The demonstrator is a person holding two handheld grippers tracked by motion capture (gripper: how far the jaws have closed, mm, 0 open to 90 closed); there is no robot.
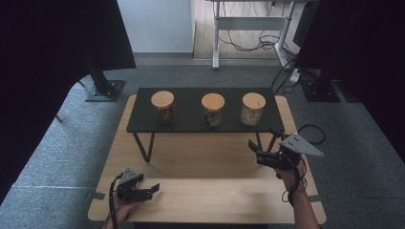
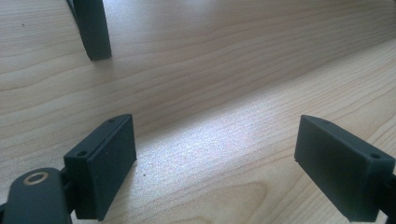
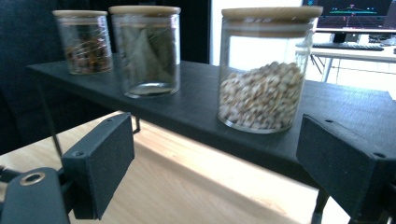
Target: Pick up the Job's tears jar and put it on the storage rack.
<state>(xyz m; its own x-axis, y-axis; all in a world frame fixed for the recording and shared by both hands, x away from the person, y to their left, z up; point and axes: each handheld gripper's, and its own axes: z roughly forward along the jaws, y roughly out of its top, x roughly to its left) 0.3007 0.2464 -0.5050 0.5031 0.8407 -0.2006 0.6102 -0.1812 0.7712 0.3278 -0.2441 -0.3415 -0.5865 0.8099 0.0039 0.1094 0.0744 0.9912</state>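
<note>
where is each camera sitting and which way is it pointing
High view: above the person's side, looking forward and down on the table; forearms, left gripper and right gripper show.
Left gripper view: low on the left gripper, facing the wood tabletop and a shelf leg; two open jaws show.
Right gripper view: on the right gripper, facing the black shelf and its three jars; open jaws show.
Shared: the bean jar is the rightmost jar from above.
</note>
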